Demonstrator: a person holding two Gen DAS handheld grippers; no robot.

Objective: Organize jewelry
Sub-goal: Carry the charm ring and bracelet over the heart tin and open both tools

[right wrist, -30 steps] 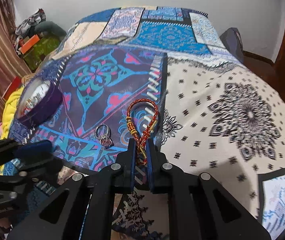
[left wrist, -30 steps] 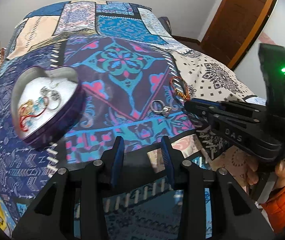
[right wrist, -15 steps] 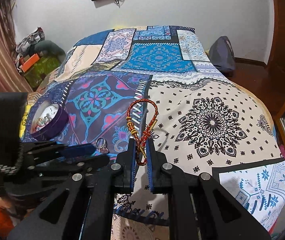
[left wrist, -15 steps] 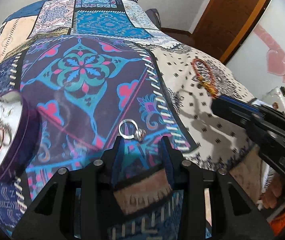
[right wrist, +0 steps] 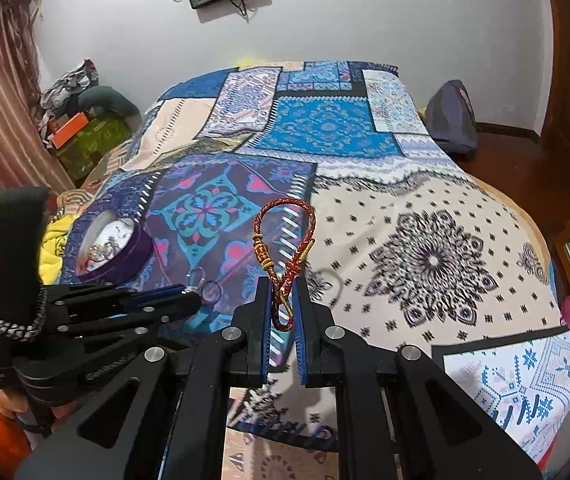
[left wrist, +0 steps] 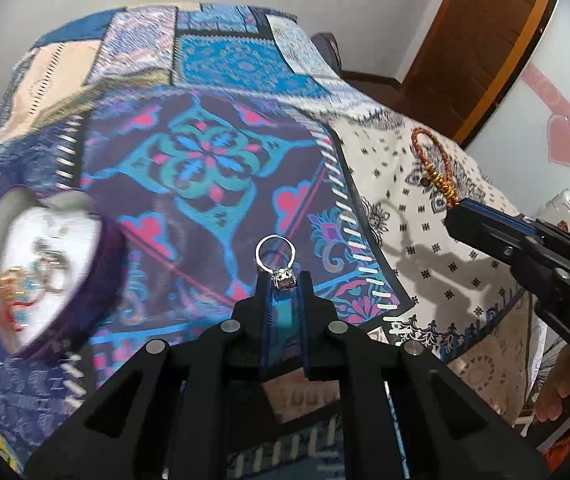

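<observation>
Right now my left tongs [left wrist: 284,280] are pinched on the silver ring [left wrist: 276,254], gripping it by its stone setting so the hoop stands out past the tips; the jaws have just been closing, and the ring sits between them. Seen from the right wrist camera, that ring [right wrist: 196,279] hangs at the left tongs' tip above the patterned bedspread [right wrist: 425,248].

My right tongs [right wrist: 283,300] are clamped tight on the red-and-gold braided bracelet [right wrist: 285,240], holding it near its clasp end with the loop rising free beyond the fingers. From the left wrist camera the same bracelet [left wrist: 431,160] sticks up from the right tongs' tip [left wrist: 455,210].

I take the purple heart-shaped box [left wrist: 49,272] as my landmark: it lies open on the bed with jewelry on its white lining. The ring is to the right of the box, well apart from it, and the bracelet is farther right still, over the cream part of the bedspread.
</observation>
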